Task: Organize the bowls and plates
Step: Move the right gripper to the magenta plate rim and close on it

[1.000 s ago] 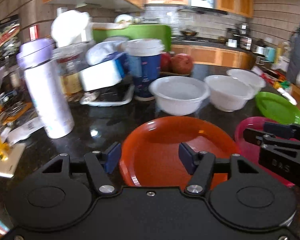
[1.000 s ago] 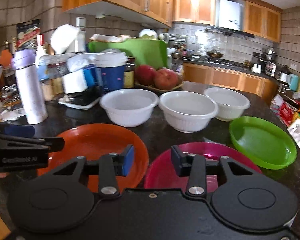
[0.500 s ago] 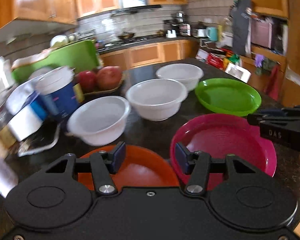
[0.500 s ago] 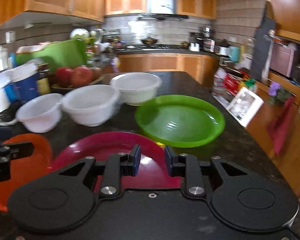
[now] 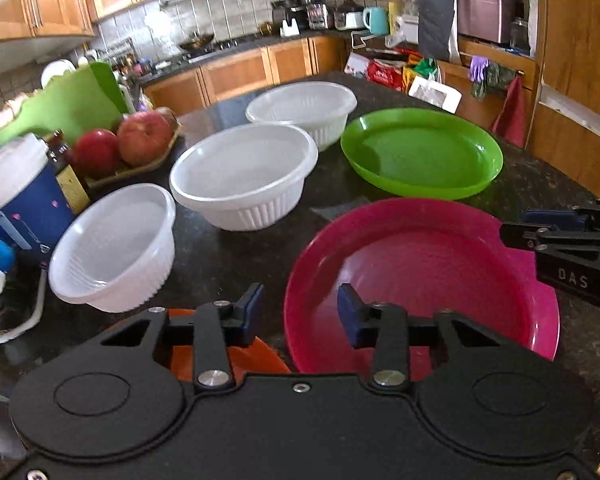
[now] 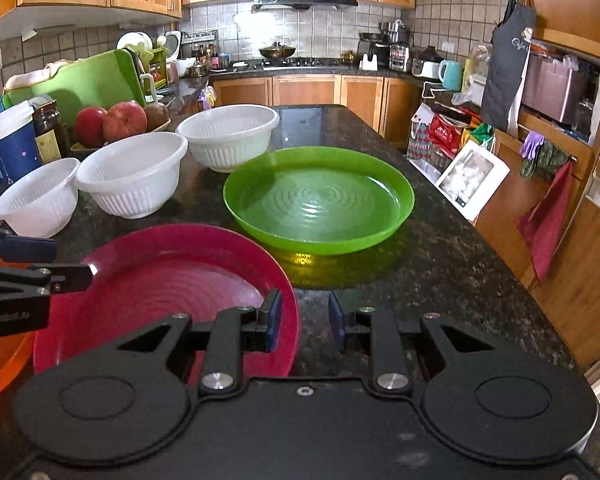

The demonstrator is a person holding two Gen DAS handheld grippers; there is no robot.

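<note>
A kitchen of honey-coloured wooden cabinets and grey tile surrounds a dark speckled stone counter on which the crockery is spread out, none of it stacked yet. In the right wrist view a round magenta plastic plate lies nearest, at about 9 o'clock of the right gripper; a round translucent green plastic plate sits just beyond it at 12 o'clock, near but apart from it. Three white ribbed plastic bowls run in a row toward 10 o'clock: the far bowl, the middle bowl and the near bowl. A sliver of an orange plastic plate shows at the left edge. The right gripper's fingers stand a little apart and astride the magenta plate's right rim, one pad inside the rim and one over bare counter, with no press on it visible. The left gripper has its fingers closing, and they bracket the magenta plate's left rim without yet pinching it (the orange plate peeks out beneath the left one). The step in hand looks like a two-sided pickup of the magenta plate, probably to stack it with another plate. The next move calls for both pairs of fingers to settle over the rim and close evenly, then lift level so the shallow plate does not tip or slide.
</note>
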